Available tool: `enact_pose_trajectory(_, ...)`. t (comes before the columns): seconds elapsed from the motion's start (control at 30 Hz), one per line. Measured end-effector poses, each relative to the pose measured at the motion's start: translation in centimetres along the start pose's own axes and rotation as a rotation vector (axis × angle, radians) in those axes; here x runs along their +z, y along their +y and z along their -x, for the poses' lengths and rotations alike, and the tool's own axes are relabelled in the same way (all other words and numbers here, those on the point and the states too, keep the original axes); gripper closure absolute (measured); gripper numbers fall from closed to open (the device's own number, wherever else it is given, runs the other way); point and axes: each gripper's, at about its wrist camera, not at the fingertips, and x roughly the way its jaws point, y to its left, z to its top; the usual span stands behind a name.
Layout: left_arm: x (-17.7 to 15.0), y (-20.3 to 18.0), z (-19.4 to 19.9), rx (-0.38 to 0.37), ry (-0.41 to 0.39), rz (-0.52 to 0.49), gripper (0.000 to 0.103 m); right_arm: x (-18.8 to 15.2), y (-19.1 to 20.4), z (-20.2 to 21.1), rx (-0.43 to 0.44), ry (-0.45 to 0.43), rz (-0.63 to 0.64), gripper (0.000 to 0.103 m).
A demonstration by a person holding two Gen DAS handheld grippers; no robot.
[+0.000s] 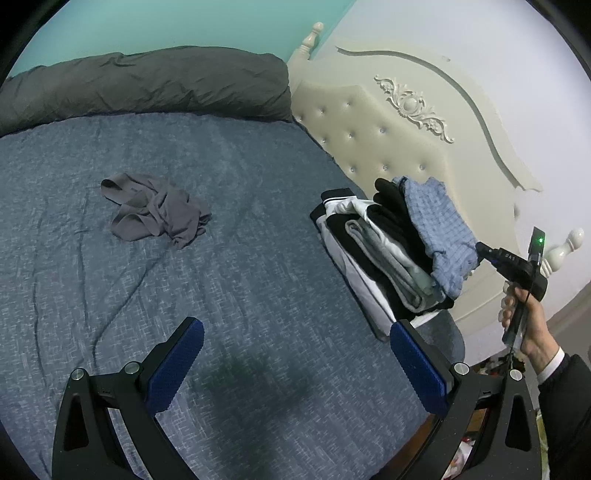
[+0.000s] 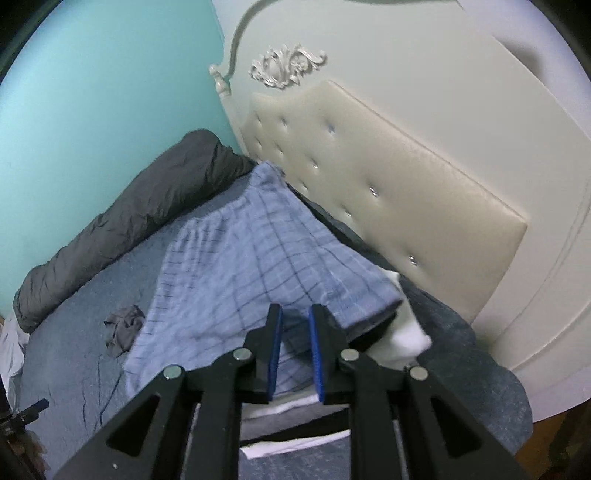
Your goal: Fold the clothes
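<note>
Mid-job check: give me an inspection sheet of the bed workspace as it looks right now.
Surface: blue textured bedspread, wrinkled, mostly bare.
Job's things: stack of folded clothes at the bed's edge by the headboard, light blue checked garment on top; crumpled grey garment unfolded, lying apart mid-bed.
Clutter: nothing seen on the bed; unclear items on the floor beside it.
Grippers: left hand-held gripper open, over bare bedspread; right hand-held gripper narrowly open at the checked garment's edge, pads not clamping it.
Cables: nothing seen.
Surroundings: dark grey rolled duvet along the teal wall; cream tufted headboard.
</note>
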Motion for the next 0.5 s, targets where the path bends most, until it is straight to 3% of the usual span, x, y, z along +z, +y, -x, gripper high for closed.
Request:
enact_pose_trajectory(0.2,0.0,-0.3,-0.1,0.011,0.006,-0.01,0.0,-0.3,-1.7,1.0,-0.041,-0.021,-0.048,0.089)
enact_pose_trajectory(0.5,0.0,-2.4,0.7,0.02,0.004,-0.037,0.0,-1.0,-2.4,3.5,0.008,-0.079,-0.069,0.089)
